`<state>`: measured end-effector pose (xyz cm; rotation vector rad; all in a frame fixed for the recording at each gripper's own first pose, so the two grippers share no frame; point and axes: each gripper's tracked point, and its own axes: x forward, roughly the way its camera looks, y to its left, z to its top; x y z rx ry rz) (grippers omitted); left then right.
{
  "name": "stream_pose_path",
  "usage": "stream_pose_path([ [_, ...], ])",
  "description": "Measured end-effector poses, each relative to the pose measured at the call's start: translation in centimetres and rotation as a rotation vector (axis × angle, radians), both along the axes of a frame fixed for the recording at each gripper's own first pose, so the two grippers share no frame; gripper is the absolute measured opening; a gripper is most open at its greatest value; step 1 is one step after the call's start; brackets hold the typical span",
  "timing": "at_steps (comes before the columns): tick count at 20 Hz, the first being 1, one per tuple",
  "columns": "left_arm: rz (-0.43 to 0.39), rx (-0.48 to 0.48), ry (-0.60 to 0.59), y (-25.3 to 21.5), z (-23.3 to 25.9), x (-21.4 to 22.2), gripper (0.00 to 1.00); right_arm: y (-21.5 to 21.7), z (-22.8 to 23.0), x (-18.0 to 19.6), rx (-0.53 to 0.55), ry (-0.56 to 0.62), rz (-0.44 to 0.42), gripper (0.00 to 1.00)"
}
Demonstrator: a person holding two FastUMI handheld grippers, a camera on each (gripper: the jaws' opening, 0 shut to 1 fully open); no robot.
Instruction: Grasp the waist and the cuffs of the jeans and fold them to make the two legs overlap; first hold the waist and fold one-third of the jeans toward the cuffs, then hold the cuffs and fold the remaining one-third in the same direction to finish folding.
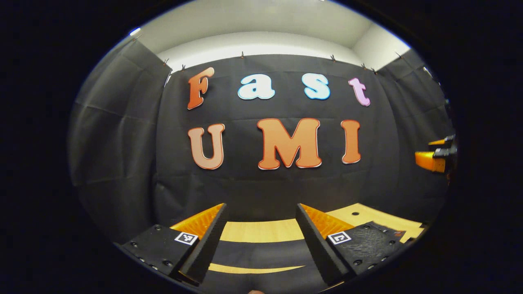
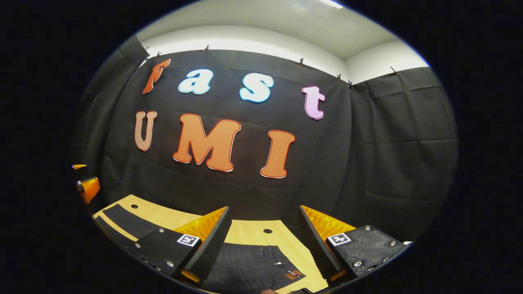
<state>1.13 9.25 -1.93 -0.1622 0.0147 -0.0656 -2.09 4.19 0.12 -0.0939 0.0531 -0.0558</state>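
Note:
Dark jeans [image 2: 249, 265] lie flat on the wooden table [image 2: 249, 233]. In the right gripper view the waist, with rivets and a brown patch [image 2: 294, 274], lies low between the fingers, and one leg [image 2: 122, 220] runs off to the left. In the left gripper view the legs [image 1: 261, 253] cross the bottom as dark bands with a strip of wood between them. My left gripper [image 1: 260, 208] is open above the legs, holding nothing. Above the waist, my right gripper [image 2: 264, 209] is open and also holds nothing. Each gripper appears at the edge of the other's view: right gripper [image 1: 435, 157], left gripper [image 2: 86, 183].
The black cloth wall [image 1: 261, 188] stands close behind the table's far edge and wraps both sides. The tabletop [image 1: 261, 230] has small round holes [image 2: 267, 230].

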Motion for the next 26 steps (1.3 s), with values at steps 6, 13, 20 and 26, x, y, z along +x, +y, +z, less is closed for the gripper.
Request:
stream_pose_path([
  [6, 0.102, 0.04, -0.022, 4.5, 0.4, 0.9, 0.99, 0.5, -2.6, 1.1, -0.029, 0.082, 0.009, 0.98],
  [13, 0.217, 0.027, 0.044, 6.0, -1.2, 2.4, 0.99, -0.4, -7.6, 3.1, -0.079, 0.179, 0.104, 0.98],
  [20, 0.316, -0.079, 0.209, 6.3, -4.8, 3.6, 0.98, -3.8, -13.0, 5.5, 0.026, 0.321, 0.135, 0.98],
  [26, 0.436, -0.051, 0.357, 9.0, -9.7, 3.0, 0.98, -4.6, -15.4, 7.1, 0.02, 0.384, 0.14, 0.98],
])
